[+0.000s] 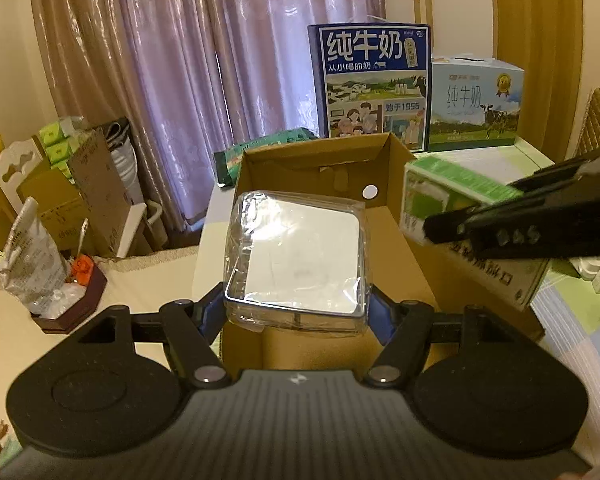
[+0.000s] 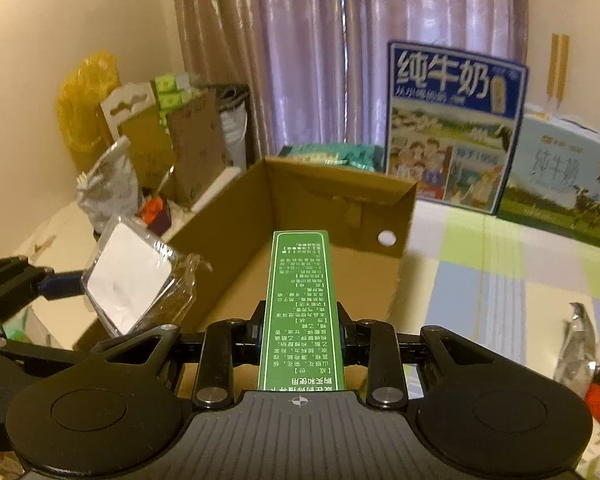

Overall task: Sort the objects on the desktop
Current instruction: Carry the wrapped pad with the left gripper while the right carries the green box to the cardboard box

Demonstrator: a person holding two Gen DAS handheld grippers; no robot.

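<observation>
My left gripper (image 1: 296, 312) is shut on a white square packet (image 1: 300, 264) in clear plastic wrap, held above the near end of an open cardboard box (image 1: 324, 164). My right gripper (image 2: 300, 336) is shut on a long green box (image 2: 300, 300) with white print, which points over the same cardboard box (image 2: 228, 232). The left wrist view has the green box (image 1: 440, 188) and the right gripper (image 1: 452, 224) coming in from the right over the box's rim. In the right wrist view the white packet (image 2: 128, 288) and the left gripper (image 2: 108, 308) are at the left.
Two milk cartons, dark blue (image 1: 374, 80) and pale blue (image 1: 476, 104), stand behind the cardboard box, with a green pack (image 1: 260, 152) at its far left corner. A silver bag (image 1: 32, 256) and dark red tray (image 1: 76, 300) sit left. A silver pouch (image 2: 576, 344) lies on the checked tablecloth (image 2: 500, 260).
</observation>
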